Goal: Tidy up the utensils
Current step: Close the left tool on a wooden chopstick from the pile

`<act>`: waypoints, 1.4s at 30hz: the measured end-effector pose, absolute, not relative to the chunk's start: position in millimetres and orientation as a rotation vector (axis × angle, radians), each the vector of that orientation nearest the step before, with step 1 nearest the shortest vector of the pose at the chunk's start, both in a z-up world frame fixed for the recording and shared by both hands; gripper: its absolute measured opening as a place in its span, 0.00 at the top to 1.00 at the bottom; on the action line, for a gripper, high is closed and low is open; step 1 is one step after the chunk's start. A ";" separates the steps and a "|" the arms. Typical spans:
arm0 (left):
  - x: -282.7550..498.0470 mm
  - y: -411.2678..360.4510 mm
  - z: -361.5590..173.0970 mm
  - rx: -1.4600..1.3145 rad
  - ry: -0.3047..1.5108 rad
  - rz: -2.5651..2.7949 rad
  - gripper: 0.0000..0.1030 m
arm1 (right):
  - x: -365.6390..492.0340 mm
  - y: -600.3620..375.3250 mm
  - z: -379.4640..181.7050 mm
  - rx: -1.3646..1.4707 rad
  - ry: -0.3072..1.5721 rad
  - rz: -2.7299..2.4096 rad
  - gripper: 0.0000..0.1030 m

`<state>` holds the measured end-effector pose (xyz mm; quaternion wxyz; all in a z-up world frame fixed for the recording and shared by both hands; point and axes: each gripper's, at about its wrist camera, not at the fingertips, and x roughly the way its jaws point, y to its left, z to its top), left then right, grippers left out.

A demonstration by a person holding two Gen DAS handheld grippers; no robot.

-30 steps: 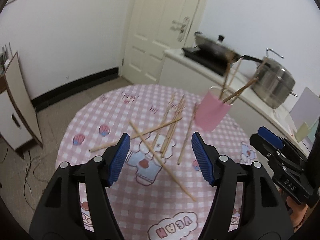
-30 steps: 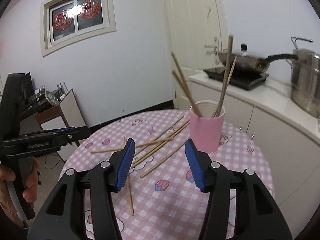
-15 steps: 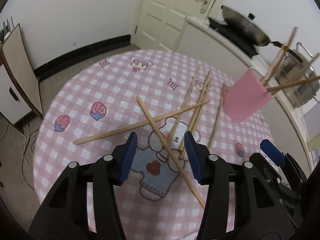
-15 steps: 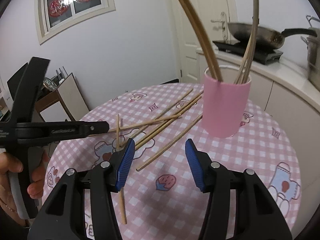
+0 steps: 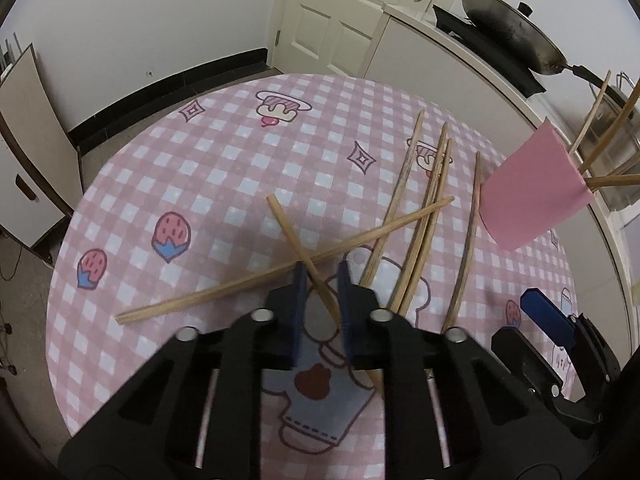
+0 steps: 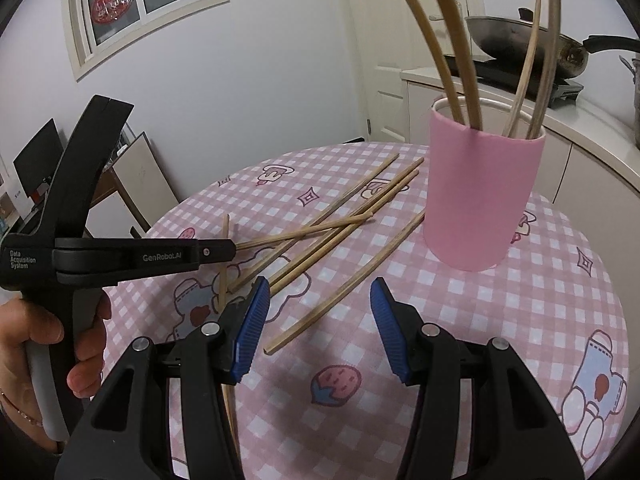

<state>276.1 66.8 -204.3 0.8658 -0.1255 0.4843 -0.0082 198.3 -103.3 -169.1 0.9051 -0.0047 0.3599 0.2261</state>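
Several wooden chopsticks lie scattered on the pink checked tablecloth [image 5: 208, 168]. My left gripper [image 5: 320, 276] is low over the cloth and its jaws are closing. One chopstick [image 5: 286, 222] runs slantwise between them and touches both pads. It lies across a longer chopstick [image 5: 224, 294]. The pink cup [image 6: 480, 196] stands at the right with a few chopsticks upright in it. My right gripper [image 6: 316, 320] is open with nothing held, hovering over a loose chopstick [image 6: 352, 280] in front of the cup. A hand [image 6: 24, 340] holds the left gripper [image 6: 216, 250].
A bundle of chopsticks [image 5: 424, 208] lies just right of the left gripper, toward the cup [image 5: 532, 196]. Behind the table, a counter holds a wok [image 5: 508, 28] on a stove. A door [image 5: 340, 12] and a leaning board [image 5: 32, 140] stand beyond the table's edge.
Both grippers have come down and forward toward the table. The left jaws have narrowed from wide open to close around the crossed chopstick. The right jaws keep the same width.
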 end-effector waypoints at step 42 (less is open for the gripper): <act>284.0 67.4 -203.9 -0.270 1.008 0.037 0.66 | 215.9 -103.5 -181.5 0.041 0.800 0.464 0.52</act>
